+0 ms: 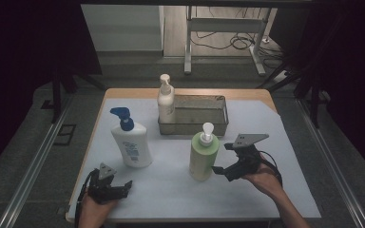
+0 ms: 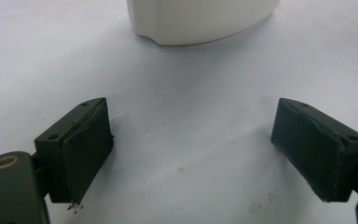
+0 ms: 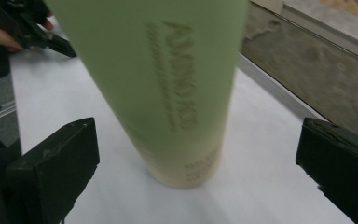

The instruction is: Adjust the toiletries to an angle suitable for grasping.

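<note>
1. While the person's right hand holds the right gripper low over the white sheet, its jaws stand wide apart on either side of the green pump bottle, and neither pad touches it.
2. Seen along those jaws in the right gripper view, the green pump bottle stands between them on the sheet, its raised lettering turned toward the camera, with a clear gap to each pad.
3. From the high view that bottle is upright near the middle of the table, just in front of the metal tray and to the right of the white bottle with the blue pump.
4. Over at the near left corner, the left gripper rests low on the sheet in the left hand; its jaws are spread wide with nothing between them.
5. Ahead of it, in the left gripper view, the base of the white bottle sits on the sheet, well apart from the pads.
6. A cream pump bottle stands upright at the tray's left end; I cannot tell whether it is inside or just beside it.
</note>
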